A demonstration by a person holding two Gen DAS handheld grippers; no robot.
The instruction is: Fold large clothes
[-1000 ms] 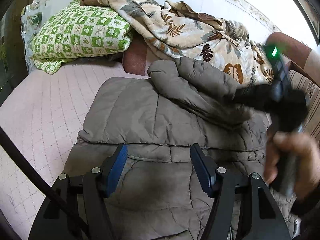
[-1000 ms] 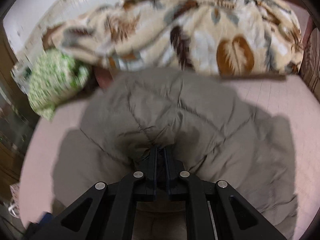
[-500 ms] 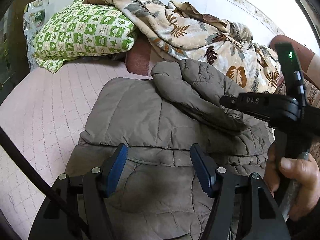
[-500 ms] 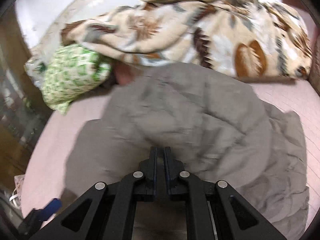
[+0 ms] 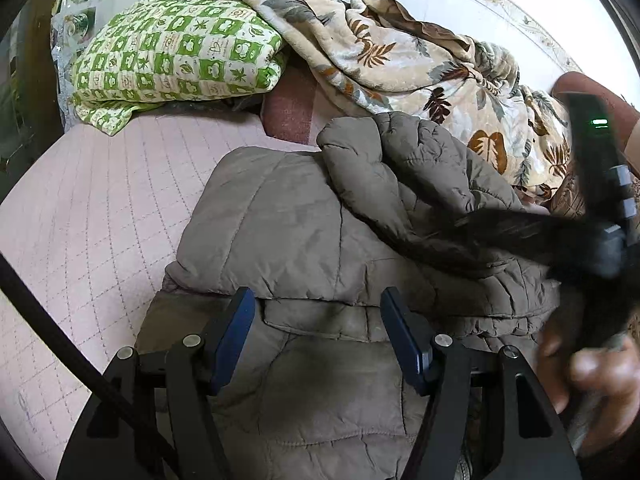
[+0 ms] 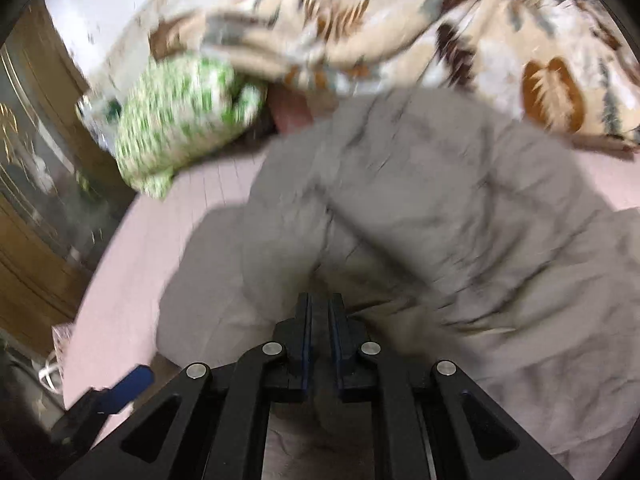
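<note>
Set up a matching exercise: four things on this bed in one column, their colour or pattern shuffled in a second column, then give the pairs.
Things:
1. puffer jacket
2. pillow
3. blanket
4. bed cover

Looks:
A. pale pink, stitched in squares
B. cream with brown and grey leaves
C. grey-brown, quilted
D. green and white checks

Pairs: 1-C, 2-D, 3-B, 4-A

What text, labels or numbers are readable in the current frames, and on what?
None readable.
Green checked pillow: small marks in its squares, too small to read.
Right hand-held gripper: any lettering on its body is lost to motion blur; only a green light shows.
Right wrist view: blurred throughout.
</note>
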